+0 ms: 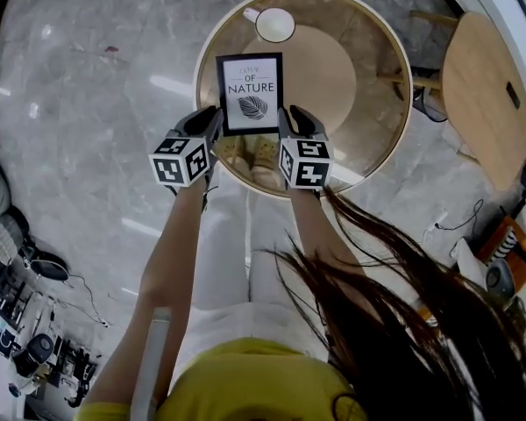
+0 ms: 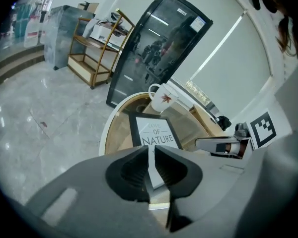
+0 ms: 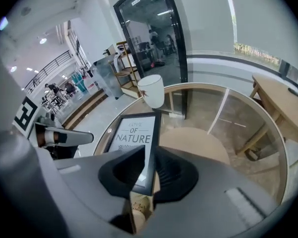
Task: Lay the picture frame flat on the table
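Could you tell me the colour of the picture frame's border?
Black picture frame; head view shows it best.

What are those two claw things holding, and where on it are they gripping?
The picture frame: the left gripper's jaws clamp its left edge, the right gripper's jaws its right edge, both near the bottom.

Cup (image 1: pixel 274 24) on table (image 1: pixel 370 70), behind picture frame (image 1: pixel 251 93)

Picture frame (image 1: pixel 250 93): moulding looked black, matt, smooth; white paper print inside.
Table (image 1: pixel 377 112): top was clear glass, glossy, reflective; rim white; pale wood disc showed beneath.
Mug (image 1: pixel 274 24): white, glazed, glossy.
Floor (image 1: pixel 88 86): grey marble-look stone, polished.
Left gripper (image 2: pixel 151 151), right gripper (image 3: pixel 150 153): shells appeared grey matt plastic; pads (image 2: pixel 134 171) black, ribbed.
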`<state>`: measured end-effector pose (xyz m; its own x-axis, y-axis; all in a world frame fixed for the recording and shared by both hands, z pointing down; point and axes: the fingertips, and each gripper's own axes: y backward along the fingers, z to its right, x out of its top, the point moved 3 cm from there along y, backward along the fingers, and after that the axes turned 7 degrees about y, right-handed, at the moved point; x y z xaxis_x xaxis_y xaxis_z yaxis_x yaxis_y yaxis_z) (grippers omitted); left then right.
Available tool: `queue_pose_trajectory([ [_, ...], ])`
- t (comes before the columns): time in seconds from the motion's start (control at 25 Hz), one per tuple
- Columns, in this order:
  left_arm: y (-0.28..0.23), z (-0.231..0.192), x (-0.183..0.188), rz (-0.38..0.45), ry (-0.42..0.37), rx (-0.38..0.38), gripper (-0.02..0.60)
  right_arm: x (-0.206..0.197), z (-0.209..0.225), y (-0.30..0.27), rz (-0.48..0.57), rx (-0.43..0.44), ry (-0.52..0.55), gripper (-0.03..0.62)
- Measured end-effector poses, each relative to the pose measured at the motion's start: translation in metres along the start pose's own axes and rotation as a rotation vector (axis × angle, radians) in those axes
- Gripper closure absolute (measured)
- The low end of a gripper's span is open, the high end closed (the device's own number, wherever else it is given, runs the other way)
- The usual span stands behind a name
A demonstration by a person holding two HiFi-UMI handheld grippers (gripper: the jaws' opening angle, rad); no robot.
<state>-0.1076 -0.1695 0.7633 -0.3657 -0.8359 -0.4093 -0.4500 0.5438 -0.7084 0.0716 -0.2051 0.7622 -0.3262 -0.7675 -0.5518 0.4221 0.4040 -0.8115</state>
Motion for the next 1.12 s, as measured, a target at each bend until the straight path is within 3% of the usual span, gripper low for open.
queue_pose_trajectory([
  [0.08,0.017,0.015,0.004,0.01,-0.027,0.003,0.578,0.006,-0.001,0.023,0.008,-0.007,0.009,0.594],
  [0.28,0.068,0.059,0.009,0.018,-0.051,0.012,0.578,0.022,-0.009,0.089,-0.009,-0.032,0.013,0.594],
  [0.52,0.134,0.113,0.022,0.089,-0.07,0.002,0.58,0.05,-0.025,0.174,0.056,-0.039,0.038,0.594],
  [1.12,0.281,0.231,0.11,0.446,-0.283,-0.01,0.58,0.167,-0.044,0.347,0.442,-0.113,0.164,0.594],
])
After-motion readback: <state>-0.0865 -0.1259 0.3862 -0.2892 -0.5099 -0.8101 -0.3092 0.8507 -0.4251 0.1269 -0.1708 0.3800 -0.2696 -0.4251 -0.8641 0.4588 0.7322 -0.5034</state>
